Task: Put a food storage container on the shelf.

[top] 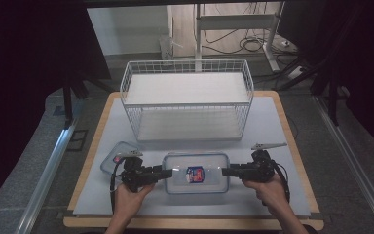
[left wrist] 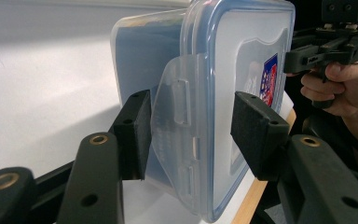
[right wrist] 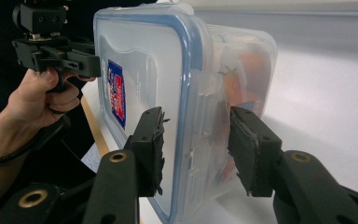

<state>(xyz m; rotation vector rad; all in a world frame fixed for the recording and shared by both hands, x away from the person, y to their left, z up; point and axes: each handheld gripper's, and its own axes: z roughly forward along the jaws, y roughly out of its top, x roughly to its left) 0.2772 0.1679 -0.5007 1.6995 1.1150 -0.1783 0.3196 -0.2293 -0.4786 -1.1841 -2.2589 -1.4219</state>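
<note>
- The table [top: 282,122], topped by a pale sheet with a wooden rim, is the biggest thing we see in the high view.
- The white wire basket [top: 187,100] stands at twelve o'clock from the container, well apart from it, with a flat white shelf inside.
- The clear plastic container [top: 196,173], lid edged in blue and bearing a small red-and-blue sticker, lies flat near the table's six o'clock edge, between our two grippers.
- A second blue-rimmed lid [top: 117,157] lies at ten o'clock from the container, just beside our left gripper.
- Our left gripper [top: 165,172] meets the container's nine o'clock end. In the left gripper view its jaws straddle that end [left wrist: 223,93] over the locking flap; one pad [left wrist: 137,133] sits at the flap, but the other stands off the lid, so we cannot tell whether it is clenched.
- Our right gripper [top: 226,171] meets the three o'clock end. In the right gripper view its jaws bracket the container's end [right wrist: 186,93], with visible gaps at the pads [right wrist: 254,149], so we cannot tell whether it grasps either.
</note>
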